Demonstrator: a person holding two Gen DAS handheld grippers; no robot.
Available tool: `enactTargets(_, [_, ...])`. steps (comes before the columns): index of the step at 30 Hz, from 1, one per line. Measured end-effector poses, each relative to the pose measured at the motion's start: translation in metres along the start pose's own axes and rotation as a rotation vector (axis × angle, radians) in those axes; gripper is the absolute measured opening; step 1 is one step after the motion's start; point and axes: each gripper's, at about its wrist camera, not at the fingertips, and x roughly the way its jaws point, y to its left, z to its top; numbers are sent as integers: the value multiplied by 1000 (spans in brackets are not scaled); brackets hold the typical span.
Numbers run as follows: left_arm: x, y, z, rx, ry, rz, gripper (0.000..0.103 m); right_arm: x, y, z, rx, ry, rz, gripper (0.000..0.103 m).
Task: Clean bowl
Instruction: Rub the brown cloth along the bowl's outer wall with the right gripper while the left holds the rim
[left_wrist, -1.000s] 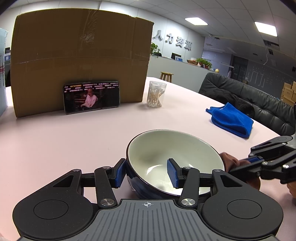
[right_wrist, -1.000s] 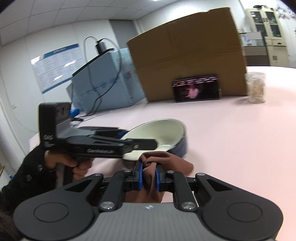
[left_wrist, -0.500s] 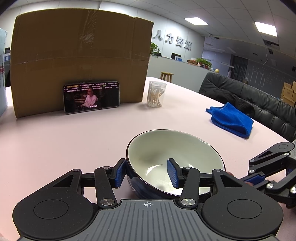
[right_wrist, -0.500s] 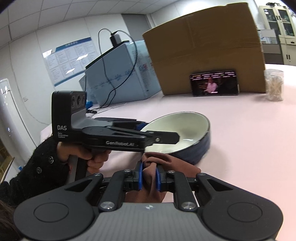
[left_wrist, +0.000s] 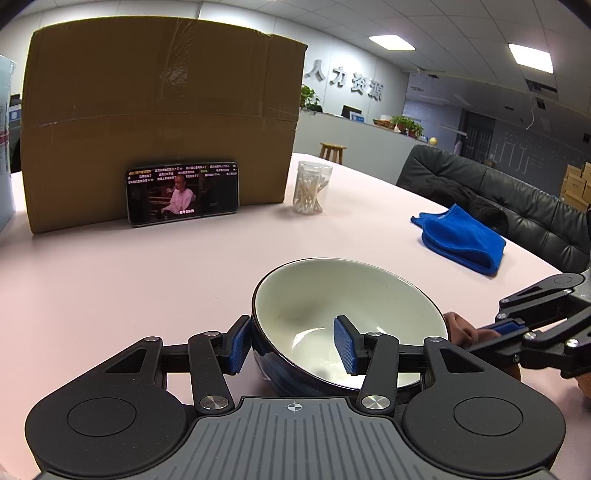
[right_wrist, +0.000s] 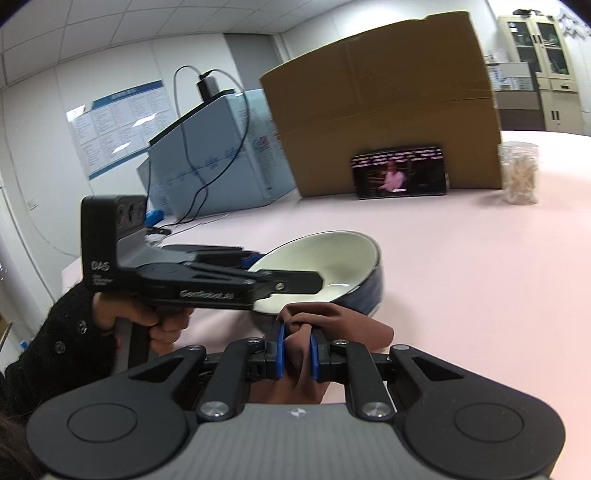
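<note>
Ceramic bowl (left_wrist: 347, 321): white inside, dark blue outside, near the table's (left_wrist: 110, 280) front edge, tipped up on its side in the right wrist view, rim straddled by the left tongs.
Left gripper (left_wrist: 291, 345): pads spread wide, one outside the wall, one inside the basin; contact with the wall not readable, so grip cannot be told.
Right gripper (right_wrist: 295, 349): clenched on a brown cloth (right_wrist: 332, 325), just beside the bowl's near rim, not yet inside.
Risk, slip: glazed wall between loose-looking pads; likely to slide or drop flat if the cloth pushes hard.
Risk, collision: right tongs close under the left tool's arm; possible knock on the way into the basin.
Risk, cloth: bunched wad, little spread; likely to wipe only a narrow patch.
Change, right side: now closer to the rim than half a second ago, back in the left wrist view with cloth showing.
Change, bowl: same place and tilt as before.
Farther off: blue cloth (left_wrist: 461, 238) toward the right edge; cotton swab jar (left_wrist: 312, 188), phone (left_wrist: 183, 192) and cardboard box (left_wrist: 159, 118) at the far side.
</note>
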Motion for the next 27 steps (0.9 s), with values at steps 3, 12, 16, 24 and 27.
enactTargets(3, [0,0,0,-1,0,-1,46,1,1,0,-5,0,-2,16])
enactTargets(12, [0,-3,1,-1,0,0,46,9,14,-3,-34,29,68,16])
enactTargets(16, [-1,-3,0,-2,0,-1,47,11,16,-3,-37,35,81,16])
enactTargets(24, [-2,-4,0,-1,0,-5,51,1,3,0,-10,9,4,15])
enactTargets(27, [-1,-4,0,-6,-1,-9,53,-2,-3,3,8,-11,-15,15])
